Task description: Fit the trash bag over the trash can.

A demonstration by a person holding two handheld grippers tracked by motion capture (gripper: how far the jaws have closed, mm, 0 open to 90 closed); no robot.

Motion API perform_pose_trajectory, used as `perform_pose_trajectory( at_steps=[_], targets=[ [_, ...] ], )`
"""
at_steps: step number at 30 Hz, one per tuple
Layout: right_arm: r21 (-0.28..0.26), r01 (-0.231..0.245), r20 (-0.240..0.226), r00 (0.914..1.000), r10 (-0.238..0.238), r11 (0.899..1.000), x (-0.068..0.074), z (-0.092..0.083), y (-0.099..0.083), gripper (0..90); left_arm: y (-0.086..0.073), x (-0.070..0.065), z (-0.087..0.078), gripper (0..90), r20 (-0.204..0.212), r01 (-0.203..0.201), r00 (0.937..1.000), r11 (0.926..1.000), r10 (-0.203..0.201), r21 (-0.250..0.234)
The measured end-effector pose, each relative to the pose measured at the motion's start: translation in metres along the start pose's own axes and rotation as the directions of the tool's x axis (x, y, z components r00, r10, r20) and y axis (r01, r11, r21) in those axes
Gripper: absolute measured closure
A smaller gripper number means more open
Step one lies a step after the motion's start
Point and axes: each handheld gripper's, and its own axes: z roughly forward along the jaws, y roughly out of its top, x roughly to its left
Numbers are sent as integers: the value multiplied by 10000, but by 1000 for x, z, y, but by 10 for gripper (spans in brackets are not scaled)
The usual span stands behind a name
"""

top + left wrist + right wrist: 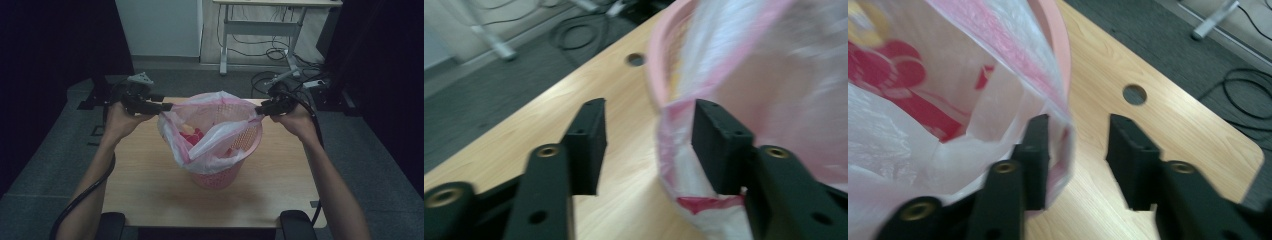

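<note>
Both the left tongs (644, 145) and right tongs (1075, 160) stand spread; the thin pink-and-white plastic bag (215, 131) in the pink perforated basket (222, 172) between them may slip off its rim

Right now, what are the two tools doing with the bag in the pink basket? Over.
Left tool open, bag edge draped on one jaw. Right tool open, bag edge over one jaw. Bag sits in pink basket, rubbish inside. Nothing in the way.

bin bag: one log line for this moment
bin bag lines pink basket | left tool open at rim | right tool open at rim
</note>
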Motion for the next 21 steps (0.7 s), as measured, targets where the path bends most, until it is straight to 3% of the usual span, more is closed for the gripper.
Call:
perform_pose_trajectory(
  at_steps=[4, 6, 8, 11, 15, 17, 21],
  targets=[
    [-548, -80, -518, 9986, 51, 9985, 0, -7, 7, 560, 8, -5, -2, 365, 362, -308, 9989, 9995, 304, 107],
    [-491, -48, -651, 9979, 16, 9988, 1, -4, 9, 556, 11, -6, 1, 367, 476, -355, 9983, 9992, 347, 168],
    [-441, -18, -706, 9975, -13, 9990, 3, -1, 12, 674, 14, -7, 5, 425, 468, -471, 9979, 9984, 456, 317],
    [-231, 159, -727, 9972, -175, 9996, 6, 5, 15, 795, 18, -10, 14, 604, 333, -823, 9962, 9943, 802, 673],
    [-177, 253, -173, 9995, -256, 9995, 6, 10, 24, 837, 26, -10, 26, 789, -816, -877, 9920, 9909, 962, 1020],
    [-123, 244, 38, 9997, -244, 9996, 5, 14, 28, 838, 30, -8, 33, 828, -1446, -830, 9845, 9896, 997, 1173],
    [160, 203, 502, 9985, -211, 9997, -2, 27, 34, 838, 34, 1, 45, 849, -1793, -648, 9796, 9872, 908, 1460]
  ],
)
